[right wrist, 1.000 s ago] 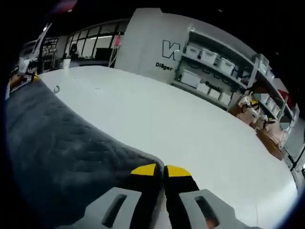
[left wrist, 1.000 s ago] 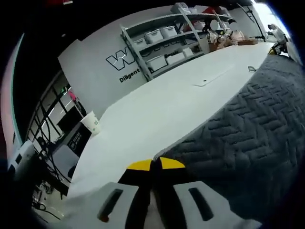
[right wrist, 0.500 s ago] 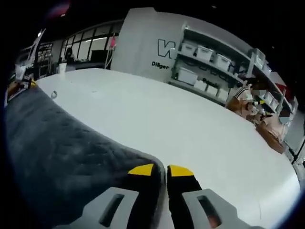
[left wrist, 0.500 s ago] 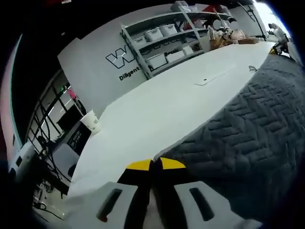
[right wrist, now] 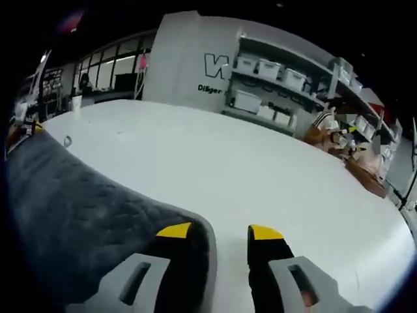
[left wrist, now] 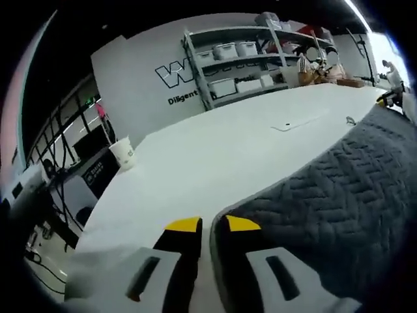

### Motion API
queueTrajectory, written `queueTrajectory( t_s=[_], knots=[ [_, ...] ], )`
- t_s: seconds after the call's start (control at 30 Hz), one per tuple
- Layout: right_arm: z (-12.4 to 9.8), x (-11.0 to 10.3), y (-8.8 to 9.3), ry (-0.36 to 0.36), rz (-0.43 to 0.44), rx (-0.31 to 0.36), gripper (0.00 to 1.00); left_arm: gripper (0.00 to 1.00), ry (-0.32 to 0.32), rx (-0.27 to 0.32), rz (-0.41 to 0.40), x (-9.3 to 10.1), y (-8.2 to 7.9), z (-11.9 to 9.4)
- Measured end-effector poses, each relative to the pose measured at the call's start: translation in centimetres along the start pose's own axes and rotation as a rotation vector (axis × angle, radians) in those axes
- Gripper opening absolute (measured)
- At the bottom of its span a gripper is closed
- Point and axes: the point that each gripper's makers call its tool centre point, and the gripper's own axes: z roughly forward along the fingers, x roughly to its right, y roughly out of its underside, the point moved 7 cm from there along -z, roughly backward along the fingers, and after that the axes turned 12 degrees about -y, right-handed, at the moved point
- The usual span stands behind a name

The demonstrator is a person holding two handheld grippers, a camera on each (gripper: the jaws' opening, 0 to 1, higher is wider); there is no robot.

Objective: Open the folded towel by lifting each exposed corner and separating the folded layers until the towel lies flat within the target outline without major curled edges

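We note one white table running from the lower centre to the upper right of the left gripper view, and across the middle of the right gripper view. Behind it stands one grey wall with dark lettering and one shelf unit holding pale bins; we cannot count the bins reliably. One cup sits near the table's left edge in the left gripper view. Dark windows line the upper left of the right gripper view.

One dark quilted towel covers the right side of the left gripper view and the lower left of the right gripper view, lying on the table.

We count two grippers. The left gripper has a narrow gap between its jaws, the towel's corner at its right jaw. The right gripper has its jaws parted wider, with the towel's edge at its left jaw.
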Motion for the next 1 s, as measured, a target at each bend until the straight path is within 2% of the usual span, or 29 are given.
queueTrajectory(
  t_s=[0.1,0.17,0.27,0.4,0.5,0.63,0.8,1.0],
  knots=[
    [-0.2,0.0,-0.1,0.007,0.018,-0.005,0.39,0.23,-0.002,-0.015,-0.032,-0.4,0.0,-0.2],
    [-0.5,0.0,-0.4,0.015,0.033,0.003,0.49,0.29,-0.001,-0.022,-0.067,-0.6,0.0,-0.5],
    [-0.8,0.2,-0.8,0.029,0.058,0.007,0.57,0.39,0.034,-0.012,-0.127,-0.5,-0.5,-0.7],
    [-1.4,-0.1,-1.3,0.017,0.095,0.026,0.65,0.43,0.062,0.004,-0.167,-0.4,-1.3,-1.0],
    [-1.5,-0.3,-1.7,-0.005,0.13,0.04,0.7,0.47,0.119,0.012,-0.24,0.2,-1.8,-1.3],
    [-1.6,-1.2,-2.4,-0.049,0.136,0.046,0.76,0.6,0.198,0.028,-0.34,0.8,-2.6,-1.8],
    [-1.8,-2.4,-3.1,-0.125,0.169,0.053,0.83,0.74,0.252,0.036,-0.359,1.7,-3.3,-2.6],
    [-2.5,-3.2,-4.0,-0.131,0.162,0.025,0.95,0.95,0.308,0.01,-0.327,3.4,-3.6,-4.3]
  ],
)
